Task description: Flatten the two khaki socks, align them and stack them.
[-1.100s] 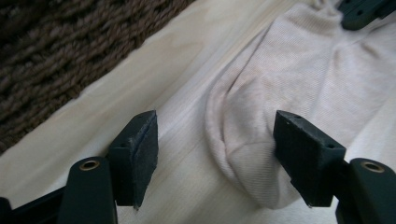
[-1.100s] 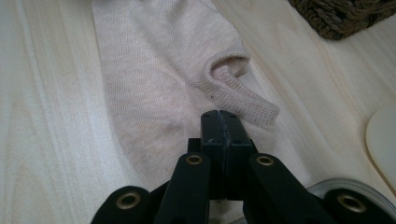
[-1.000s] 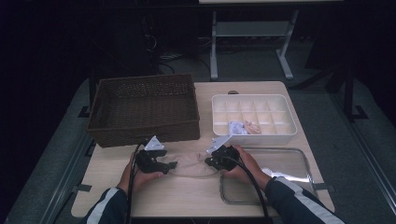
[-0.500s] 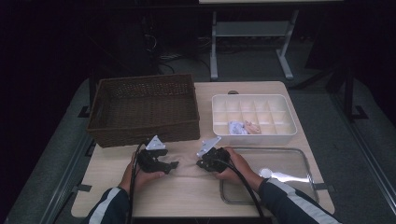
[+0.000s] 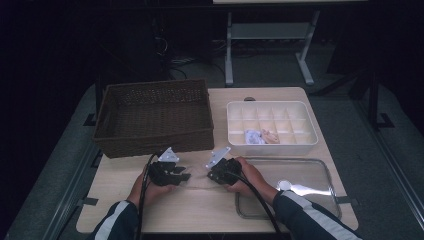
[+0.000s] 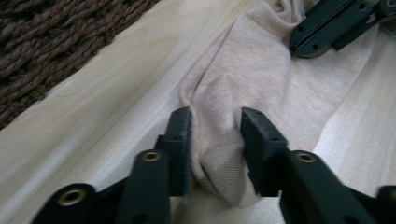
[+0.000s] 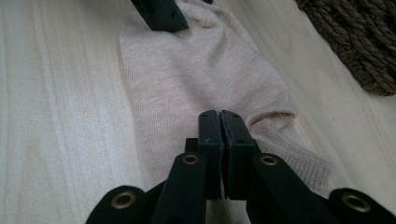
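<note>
We see a beige sock (image 6: 261,84) lying flat on the worktop (image 5: 200,210), stretched between the two claws, just in front of the wicker basket (image 5: 155,117).

Left claw (image 6: 215,123): jaws have just been closing around a bunched fold at one end of the sock. The fabric sits between the pads, which press in on the bulge from both sides; we judge the grip as pinching the sock, though not yet deeply.

Right claw (image 7: 219,123): jaws pressed together, clamped on the fabric near the ribbed cuff; the cloth puckers toward the tips.

Off to the right stand a white divided box (image 5: 272,127) with small items in two cells and a metal tray (image 5: 300,187).

Risks, as we judge them:
- The left grip holds a loose fold only. If either hand pulls away, the fold may slide out and the sock go slack.
- The right claw may hold just the top layer; lifting could open the sock rather than carry it.
- Uneven lifting would drag the sock across the worktop, or snag it on the basket's weave close by.
</note>
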{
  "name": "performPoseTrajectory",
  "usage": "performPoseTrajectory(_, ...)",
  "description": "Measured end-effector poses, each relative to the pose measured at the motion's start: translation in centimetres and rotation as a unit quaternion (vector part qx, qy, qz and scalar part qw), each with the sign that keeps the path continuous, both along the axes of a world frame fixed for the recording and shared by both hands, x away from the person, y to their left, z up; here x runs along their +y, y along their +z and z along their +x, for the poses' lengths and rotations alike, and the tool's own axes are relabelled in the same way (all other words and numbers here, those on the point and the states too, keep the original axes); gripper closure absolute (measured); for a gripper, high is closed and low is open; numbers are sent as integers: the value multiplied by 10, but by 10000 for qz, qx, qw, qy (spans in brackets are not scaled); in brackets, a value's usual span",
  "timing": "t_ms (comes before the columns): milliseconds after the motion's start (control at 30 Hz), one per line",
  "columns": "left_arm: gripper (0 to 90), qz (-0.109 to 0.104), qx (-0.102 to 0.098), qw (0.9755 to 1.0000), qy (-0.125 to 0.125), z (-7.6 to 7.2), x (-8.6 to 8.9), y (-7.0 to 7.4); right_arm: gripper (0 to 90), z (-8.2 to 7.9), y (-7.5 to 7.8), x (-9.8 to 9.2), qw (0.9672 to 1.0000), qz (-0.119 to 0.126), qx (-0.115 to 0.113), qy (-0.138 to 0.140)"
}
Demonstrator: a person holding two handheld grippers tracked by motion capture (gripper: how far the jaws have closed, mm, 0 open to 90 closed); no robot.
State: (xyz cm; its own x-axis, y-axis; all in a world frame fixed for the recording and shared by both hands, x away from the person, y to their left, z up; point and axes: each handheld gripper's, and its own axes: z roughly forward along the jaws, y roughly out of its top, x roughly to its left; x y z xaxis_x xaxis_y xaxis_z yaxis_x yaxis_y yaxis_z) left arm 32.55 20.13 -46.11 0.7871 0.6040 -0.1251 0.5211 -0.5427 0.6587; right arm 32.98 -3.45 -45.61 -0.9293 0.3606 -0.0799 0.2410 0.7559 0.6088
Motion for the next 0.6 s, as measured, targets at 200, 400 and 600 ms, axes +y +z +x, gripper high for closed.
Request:
performPoseTrajectory(200,799,-206,134,9996,-127,-2,3,3,870,1,-1,1,10000,72,48,-43)
performPoseTrajectory(400,802,-939,62,9953,-210,-5,10,17,870,2,-1,0,10000,81,46,-36)
performPoseTrajectory(600,801,-1265,-85,9911,-417,-8,3,27,870,2,-1,6,9999,111,50,-45)
